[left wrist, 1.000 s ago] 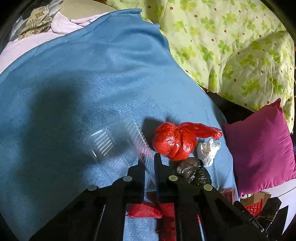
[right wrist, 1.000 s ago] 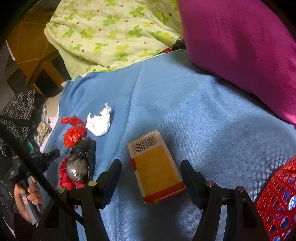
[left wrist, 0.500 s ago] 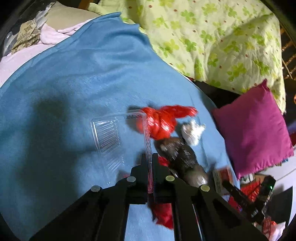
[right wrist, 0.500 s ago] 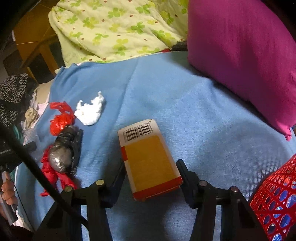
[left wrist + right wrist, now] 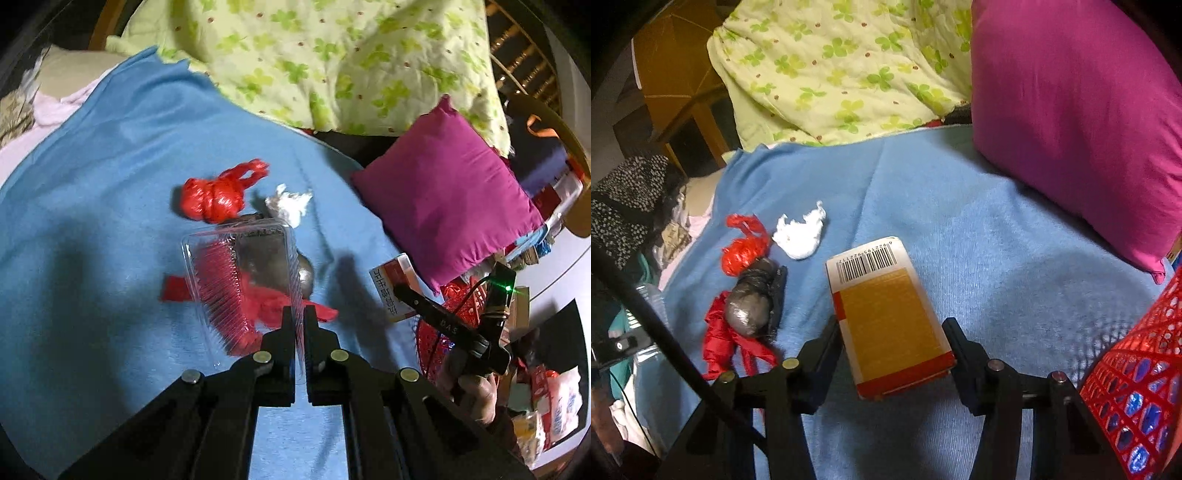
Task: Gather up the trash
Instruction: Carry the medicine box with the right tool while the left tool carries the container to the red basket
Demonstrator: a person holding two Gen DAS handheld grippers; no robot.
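Observation:
My left gripper (image 5: 298,313) is shut on the edge of a clear plastic clamshell box (image 5: 240,280) and holds it above the blue blanket. Beneath lie a red knotted bag (image 5: 212,195), a white tissue wad (image 5: 290,201), a dark grey bundle (image 5: 751,301) and red plastic scraps (image 5: 724,341). My right gripper (image 5: 892,330) is open, its fingers on either side of a yellow and red carton (image 5: 886,317) with a barcode, lying on the blanket. The carton also shows in the left wrist view (image 5: 393,286).
A red mesh basket (image 5: 1137,384) stands at the right edge of the bed. A magenta pillow (image 5: 1078,110) and a green-patterned quilt (image 5: 842,70) lie at the back. Clothes are piled at the left (image 5: 631,199).
My left gripper has lifted the clamshell and carried it right, over the dark bundle and red scraps. My right gripper has moved forward so the carton sits between its fingers.

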